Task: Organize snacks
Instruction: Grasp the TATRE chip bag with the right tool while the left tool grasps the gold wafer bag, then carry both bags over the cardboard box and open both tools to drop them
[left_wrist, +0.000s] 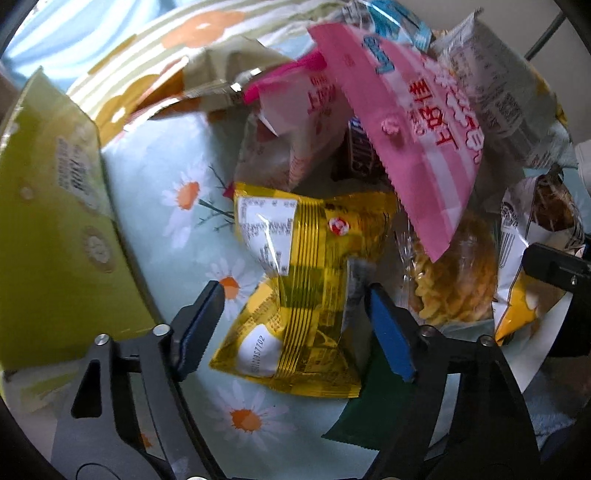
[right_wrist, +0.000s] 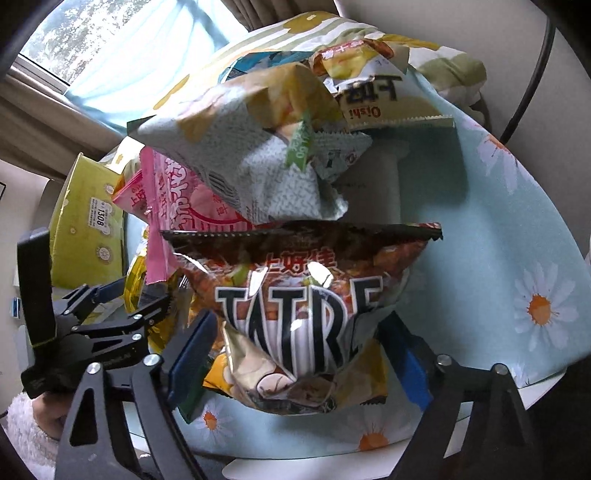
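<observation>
A heap of snack bags lies on a daisy-print tablecloth. In the left wrist view a yellow foil packet lies flat between the fingers of my left gripper. The right pad touches the packet's silver edge, and cloth shows between the left pad and the packet. In the right wrist view a brown chip bag with big black letters stands between the fingers of my right gripper. Both pads press its crumpled lower half. My left gripper shows there too, low on the left over the yellow packet.
A large pink packet and a pale patterned bag lean over the heap. A green cardboard box stands at the left. A clear bag of yellow twists and a dark green packet lie nearby. The round table's edge is close.
</observation>
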